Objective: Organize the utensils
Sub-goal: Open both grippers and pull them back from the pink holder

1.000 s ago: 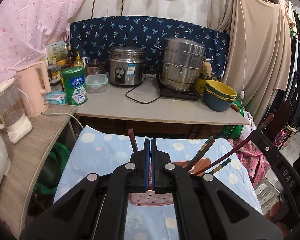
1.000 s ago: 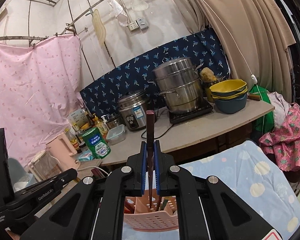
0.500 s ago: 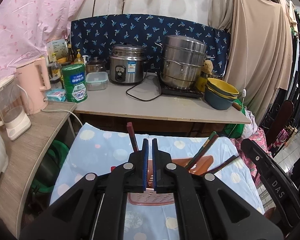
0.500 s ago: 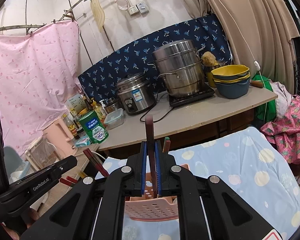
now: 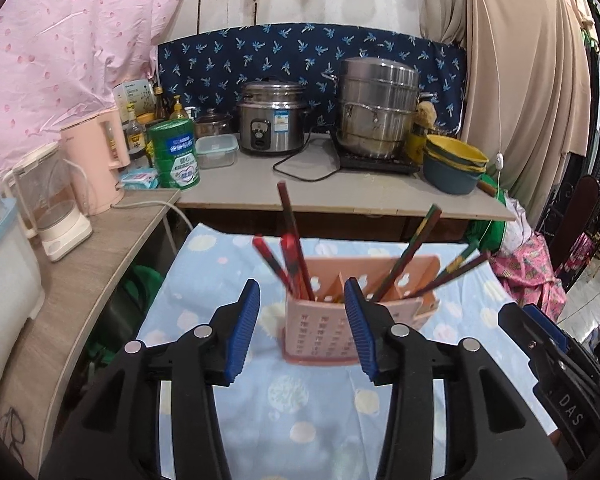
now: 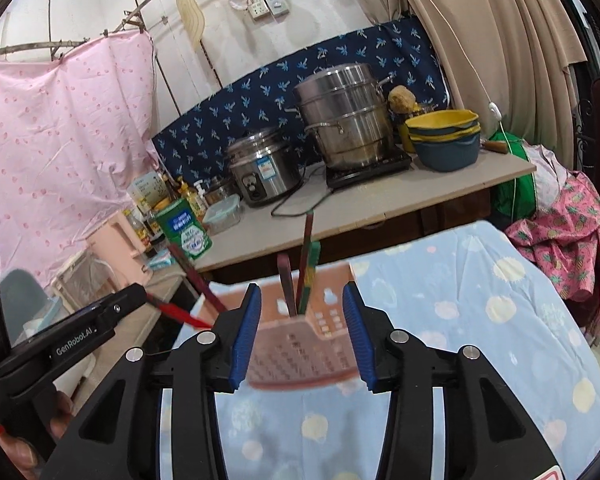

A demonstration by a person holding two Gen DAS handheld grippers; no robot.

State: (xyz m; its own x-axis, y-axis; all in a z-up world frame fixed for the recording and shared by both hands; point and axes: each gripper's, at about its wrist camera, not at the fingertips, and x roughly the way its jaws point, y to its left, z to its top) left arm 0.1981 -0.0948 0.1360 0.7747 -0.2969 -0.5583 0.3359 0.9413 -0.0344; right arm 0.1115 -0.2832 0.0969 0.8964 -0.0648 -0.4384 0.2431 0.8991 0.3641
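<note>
Left gripper (image 5: 302, 300) and right gripper (image 6: 302, 304) have just been opening, jaws apart, empty; chopsticks (image 5: 296, 248) stand in the pink holder (image 5: 332, 340) at twelve o'clock.

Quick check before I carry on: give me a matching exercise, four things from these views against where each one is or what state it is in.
Things:
1. left tool
2. pink perforated plastic utensil holder
3. green cylindrical tin
4. stacked yellow and blue bowls

Places or states:
A. right end of the grey counter, beside the steel steamer pot
B. on the blue dotted cloth, chopsticks standing in it
C. jaws apart, nothing between the pads
D. left end of that counter, by the clear lidded box

Pairs: 1-C, 2-B, 3-D, 4-A
</note>
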